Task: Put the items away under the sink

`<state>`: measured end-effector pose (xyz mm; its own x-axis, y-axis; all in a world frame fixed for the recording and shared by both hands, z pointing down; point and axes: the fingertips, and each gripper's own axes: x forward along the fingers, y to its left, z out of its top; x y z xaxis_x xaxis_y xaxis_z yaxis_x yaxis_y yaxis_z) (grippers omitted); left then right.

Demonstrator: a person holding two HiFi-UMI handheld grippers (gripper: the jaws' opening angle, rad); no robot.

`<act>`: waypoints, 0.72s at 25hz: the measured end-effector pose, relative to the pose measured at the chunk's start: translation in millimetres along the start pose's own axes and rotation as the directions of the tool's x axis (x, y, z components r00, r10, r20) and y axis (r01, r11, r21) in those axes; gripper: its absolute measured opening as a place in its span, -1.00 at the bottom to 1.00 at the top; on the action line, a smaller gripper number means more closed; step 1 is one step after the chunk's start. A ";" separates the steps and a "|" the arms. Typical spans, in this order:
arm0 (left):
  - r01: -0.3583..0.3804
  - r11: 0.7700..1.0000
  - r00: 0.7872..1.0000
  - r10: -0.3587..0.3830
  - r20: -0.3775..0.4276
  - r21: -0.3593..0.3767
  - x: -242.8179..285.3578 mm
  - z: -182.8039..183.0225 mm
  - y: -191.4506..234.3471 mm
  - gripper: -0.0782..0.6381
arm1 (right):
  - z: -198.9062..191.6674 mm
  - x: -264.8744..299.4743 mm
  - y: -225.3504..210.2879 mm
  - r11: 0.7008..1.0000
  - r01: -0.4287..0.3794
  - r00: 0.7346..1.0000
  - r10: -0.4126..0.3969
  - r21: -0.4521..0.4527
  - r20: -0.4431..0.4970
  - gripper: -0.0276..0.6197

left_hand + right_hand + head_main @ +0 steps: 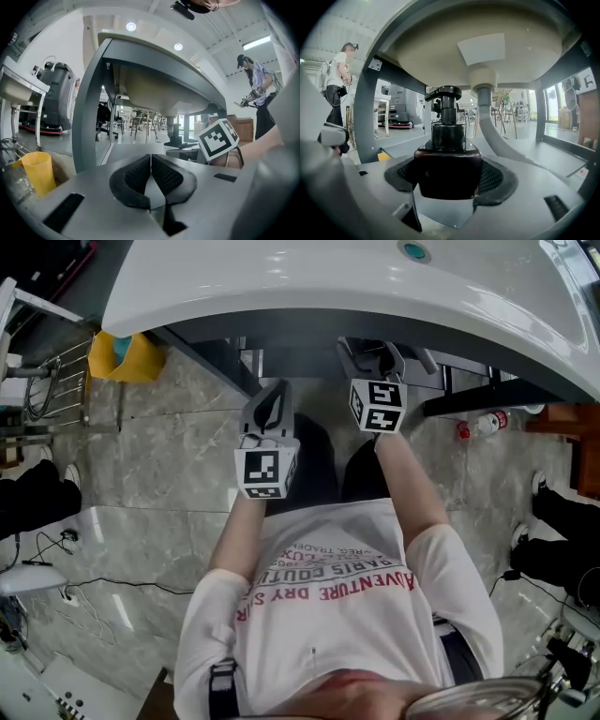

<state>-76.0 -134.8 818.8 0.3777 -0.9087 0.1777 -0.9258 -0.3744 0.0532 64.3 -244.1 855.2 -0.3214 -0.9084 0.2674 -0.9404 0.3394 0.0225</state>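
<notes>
My right gripper (450,177) is shut on a dark brown pump bottle (449,159) with a black pump head, held upright under the white sink basin (487,51). In the head view the right gripper (375,360) reaches under the sink's (328,282) front edge, and the bottle is hidden there. My left gripper (271,401) hovers lower left of it, just outside the edge. Its jaws are pressed together with nothing between them (151,172). The right gripper's marker cube (218,137) shows to its right.
A grey drain pipe (486,119) drops from the basin just right of the bottle. Grey frame legs (89,117) stand on both sides. A yellow bin (122,357) sits on the floor at left. A red-capped bottle (481,424) lies on the floor at right. A person (255,89) stands far off.
</notes>
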 end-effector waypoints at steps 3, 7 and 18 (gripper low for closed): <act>0.007 1.000 1.000 -0.007 -0.010 -0.009 1.8 -5.1 0.5 -0.71 | 1.6 6.2 1.1 1.000 0.017 1.000 -0.018 0.005 0.012 0.20; 0.019 1.000 1.000 -0.019 -0.016 -0.016 6.4 -8.4 -0.8 -0.70 | 2.1 16.2 -2.9 0.998 0.066 0.997 -0.066 0.013 0.031 0.20; 0.012 1.000 1.000 -0.013 -0.026 -0.014 6.2 -10.3 4.5 -0.70 | 8.3 31.2 -15.6 0.976 0.211 0.977 -0.212 0.043 0.028 0.20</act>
<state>-78.0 -140.1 830.2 0.3886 -0.8988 0.2028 -0.9213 -0.3828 0.0687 68.0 -279.8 855.2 -0.1173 -0.9663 0.2291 -0.9910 0.1289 0.0367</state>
